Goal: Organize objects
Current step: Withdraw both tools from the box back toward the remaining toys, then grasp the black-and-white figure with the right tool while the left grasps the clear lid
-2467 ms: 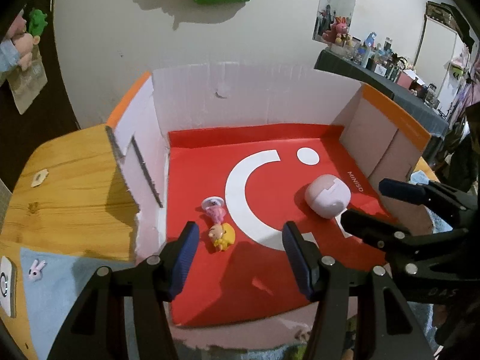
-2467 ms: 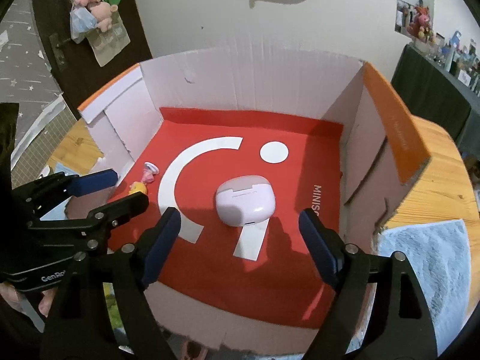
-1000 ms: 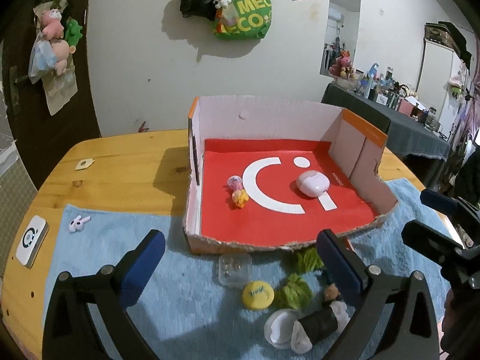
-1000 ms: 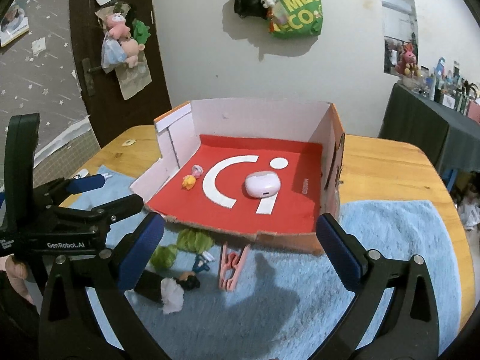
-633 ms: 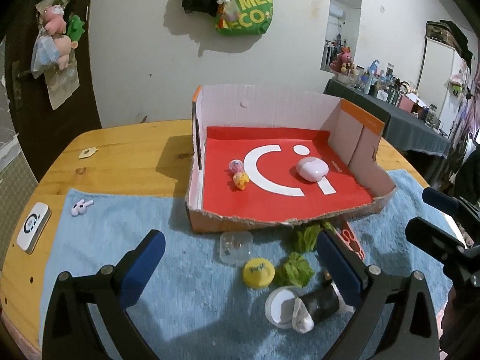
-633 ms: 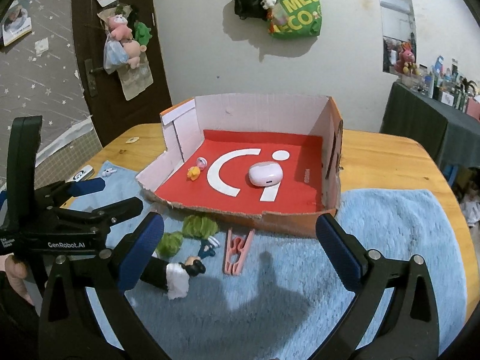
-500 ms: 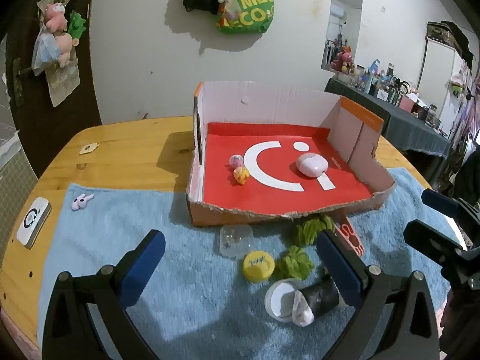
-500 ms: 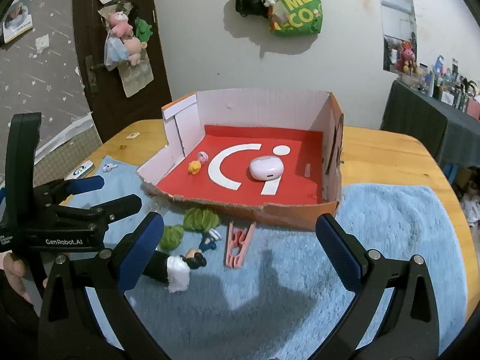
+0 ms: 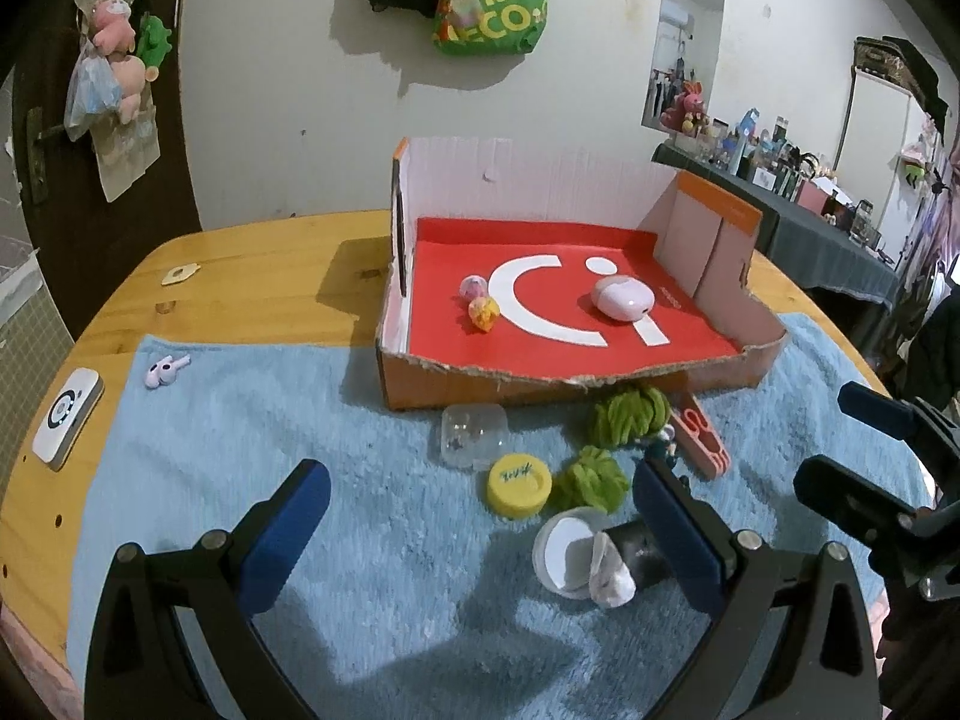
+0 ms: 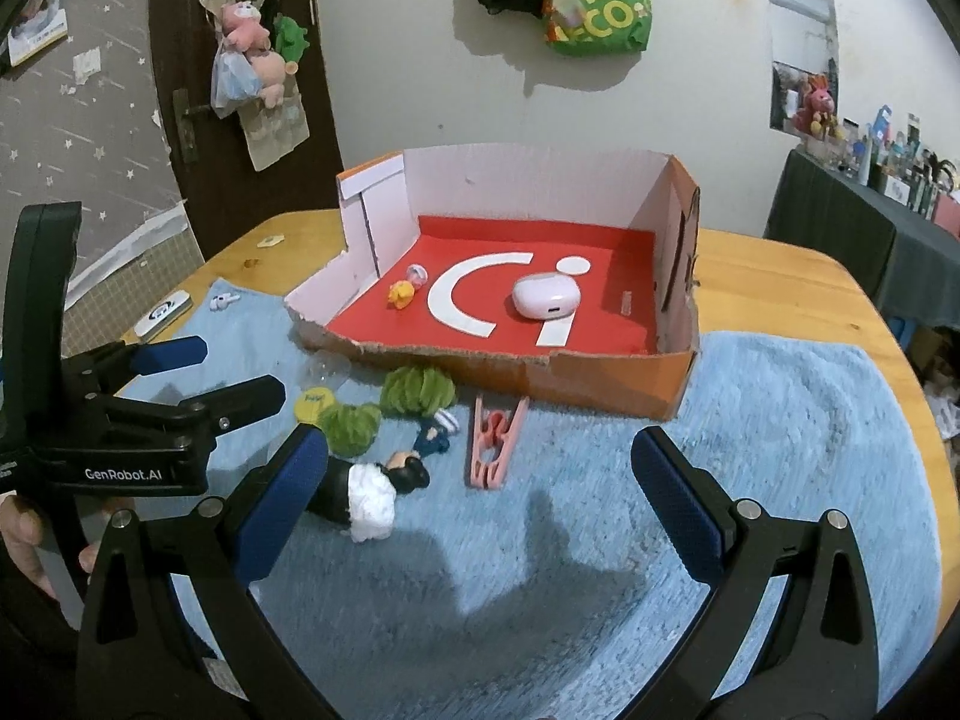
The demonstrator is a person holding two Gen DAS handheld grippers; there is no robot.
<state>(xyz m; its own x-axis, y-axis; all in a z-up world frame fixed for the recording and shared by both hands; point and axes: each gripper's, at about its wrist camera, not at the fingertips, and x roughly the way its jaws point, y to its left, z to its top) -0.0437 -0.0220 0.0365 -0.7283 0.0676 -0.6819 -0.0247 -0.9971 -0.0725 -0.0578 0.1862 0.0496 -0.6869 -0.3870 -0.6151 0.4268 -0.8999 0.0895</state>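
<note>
An open cardboard box (image 9: 420, 387) (image 10: 600, 387) with a red floor holds a pink earbud case (image 9: 621, 297) (image 10: 545, 295), a yellow toy (image 9: 485, 312) (image 10: 401, 293) and a small pink ball (image 9: 472, 286). On the blue towel in front lie a clear plastic case (image 9: 473, 435), a yellow cap (image 9: 519, 485) (image 10: 314, 404), two green yarn balls (image 9: 627, 411) (image 10: 418, 390), a pink clothes peg (image 10: 495, 441) and a black-and-white figure (image 10: 369, 489). My left gripper (image 9: 477, 522) and right gripper (image 10: 480, 480) hover open above the towel, holding nothing.
A small white earbud (image 9: 163, 369) lies at the towel's far left, and a white device (image 9: 66, 417) rests on the wooden table (image 9: 240, 294) beside it. A green bag (image 9: 492, 12) hangs on the wall. A dark cluttered shelf (image 9: 810, 222) stands at the right.
Both grippers have pulled back out of the box and risen, opening wider. The loose items on the towel have come into view.
</note>
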